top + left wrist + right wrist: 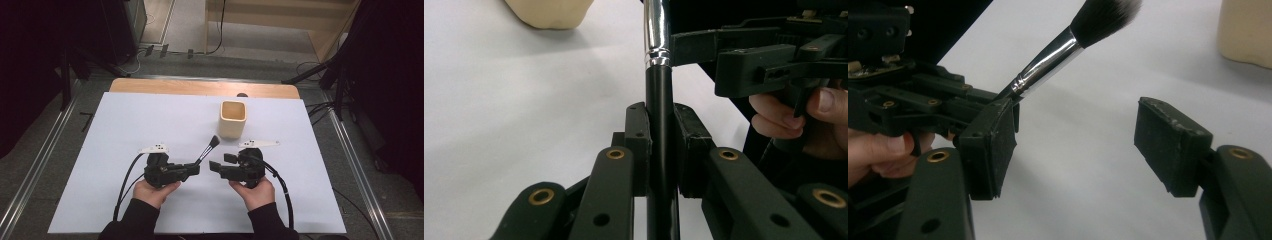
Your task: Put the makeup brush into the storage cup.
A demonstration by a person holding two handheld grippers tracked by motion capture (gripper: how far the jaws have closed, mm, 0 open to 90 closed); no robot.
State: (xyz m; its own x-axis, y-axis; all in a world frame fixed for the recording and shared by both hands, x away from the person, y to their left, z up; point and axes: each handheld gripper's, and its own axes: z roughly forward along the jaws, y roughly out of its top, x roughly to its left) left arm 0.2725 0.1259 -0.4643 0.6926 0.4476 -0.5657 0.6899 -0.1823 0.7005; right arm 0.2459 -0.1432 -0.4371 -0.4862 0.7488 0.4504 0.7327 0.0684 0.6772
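A makeup brush (208, 148) with a black handle, silver ferrule and dark bristles rises slanted toward the far right. My left gripper (196, 169) is shut on its black handle (659, 100), with the pads squeezing it from both sides. In the right gripper view the brush (1048, 57) sticks out of the left gripper (923, 100), its bristles at the top. My right gripper (213, 166) faces the left one at close range, and its jaws (1078, 140) stand open with only white table between them. A beige square cup (233, 119) stands upright behind both grippers.
A white sheet (125, 130) covers the table, with a wooden edge (200, 88) at the far side. Cables trail from both grippers toward the near edge. The cup's base (546, 12) shows at the top of the left gripper view. A hand (794, 115) holds the right gripper.
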